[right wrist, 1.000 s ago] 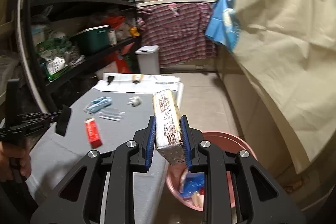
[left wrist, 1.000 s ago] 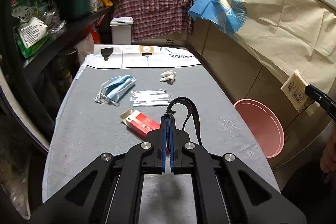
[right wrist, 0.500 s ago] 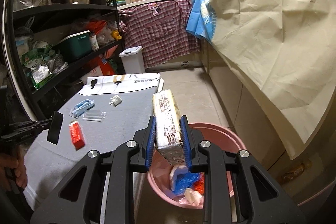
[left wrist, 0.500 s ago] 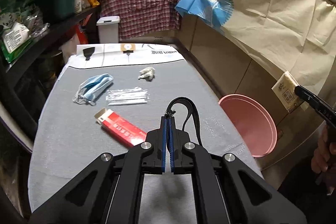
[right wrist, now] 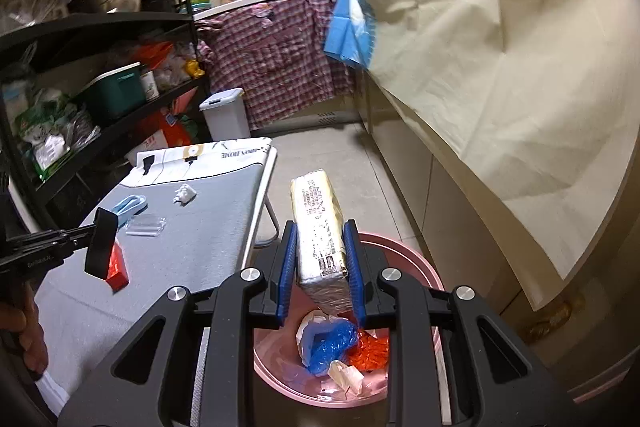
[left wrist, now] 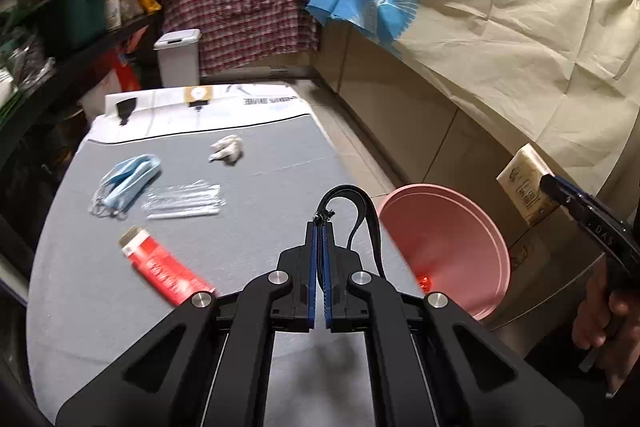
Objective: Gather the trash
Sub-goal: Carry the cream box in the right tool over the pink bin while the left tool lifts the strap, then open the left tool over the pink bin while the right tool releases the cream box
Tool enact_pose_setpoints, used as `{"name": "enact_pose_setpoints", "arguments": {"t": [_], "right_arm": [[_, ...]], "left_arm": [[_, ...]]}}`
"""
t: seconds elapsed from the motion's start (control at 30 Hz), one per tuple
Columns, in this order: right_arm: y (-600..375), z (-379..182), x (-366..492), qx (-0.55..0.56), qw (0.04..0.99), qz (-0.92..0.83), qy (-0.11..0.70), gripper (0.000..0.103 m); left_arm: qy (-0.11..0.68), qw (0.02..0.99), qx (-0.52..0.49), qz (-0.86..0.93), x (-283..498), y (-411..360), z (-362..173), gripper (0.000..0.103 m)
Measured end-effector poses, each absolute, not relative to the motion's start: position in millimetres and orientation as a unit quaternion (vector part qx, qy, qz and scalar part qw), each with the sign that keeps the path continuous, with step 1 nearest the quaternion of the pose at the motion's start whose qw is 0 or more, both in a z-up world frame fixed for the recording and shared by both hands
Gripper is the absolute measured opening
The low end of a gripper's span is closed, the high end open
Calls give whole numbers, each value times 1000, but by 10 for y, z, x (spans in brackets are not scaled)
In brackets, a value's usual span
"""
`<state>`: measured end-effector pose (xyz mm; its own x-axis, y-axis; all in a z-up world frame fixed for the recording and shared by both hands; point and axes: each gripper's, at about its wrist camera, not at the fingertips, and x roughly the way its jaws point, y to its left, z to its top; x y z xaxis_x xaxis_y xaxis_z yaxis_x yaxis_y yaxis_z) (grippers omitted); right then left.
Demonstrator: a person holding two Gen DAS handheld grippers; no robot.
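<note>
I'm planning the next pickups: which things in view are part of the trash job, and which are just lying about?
Job:
- cream tissue pack in right gripper, over pink plastic bin
- red cardboard box
- blue face mask
- clear plastic packet
- crumpled white tissue
- left gripper, shut, empty

Lying about:
- plaid shirt
- white lidded bin
- teal storage box

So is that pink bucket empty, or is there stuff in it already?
Not empty. The pink bucket already holds a blue bag, something orange and crumpled white paper.
</note>
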<state>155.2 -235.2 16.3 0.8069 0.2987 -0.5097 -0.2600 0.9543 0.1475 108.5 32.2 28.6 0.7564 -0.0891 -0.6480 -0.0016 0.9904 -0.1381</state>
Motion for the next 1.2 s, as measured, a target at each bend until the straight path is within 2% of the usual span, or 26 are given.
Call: {"name": "enact_pose_setpoints", "arguments": {"t": [0.23,1.0,1.2], "right_arm": [[-2536,126,1630,63,949,131,278,24],[-2600,-31,1880,57,948,88,299,24],[-2593,-73,1933,58,946,82,307,28]], "left_arm": [[353,932,-62,-53,1336,-25,282,3],[386,913,-68,-111,1950,-782,-101,3],[399,908,-59,-114,2049,-861,-163,3]]}}
